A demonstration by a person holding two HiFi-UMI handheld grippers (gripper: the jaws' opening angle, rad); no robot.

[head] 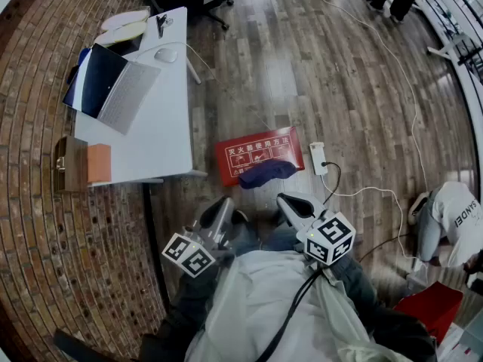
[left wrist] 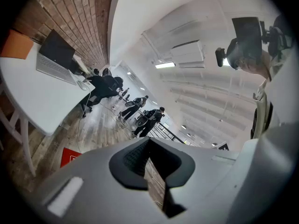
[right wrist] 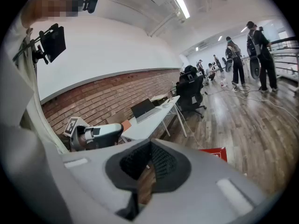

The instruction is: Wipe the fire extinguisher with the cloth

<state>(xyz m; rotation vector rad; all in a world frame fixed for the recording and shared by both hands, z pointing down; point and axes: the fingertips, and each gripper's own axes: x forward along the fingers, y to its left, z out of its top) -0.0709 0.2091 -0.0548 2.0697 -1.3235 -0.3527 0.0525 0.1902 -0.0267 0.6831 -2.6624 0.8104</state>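
A flat red fire extinguisher box [head: 256, 151] with white print lies on the wood floor in front of me. A dark blue cloth [head: 268, 173] is bunched on its near edge. My left gripper [head: 224, 207] and right gripper [head: 290, 202] are held close to my body, short of the box and apart from the cloth. Both are shut with nothing between the jaws. In the left gripper view the jaws [left wrist: 149, 143] meet, and a corner of the red box [left wrist: 70, 157] shows below left. The right gripper view shows closed jaws [right wrist: 150, 146], the red box [right wrist: 216, 153] and the left gripper [right wrist: 96, 135].
A white table [head: 162, 134] stands at my left with a laptop [head: 113, 85] and a mouse [head: 166, 54]. A white power strip [head: 318, 157] and its cable lie right of the box. A person [head: 453, 216] crouches at the right near a red case [head: 429, 309].
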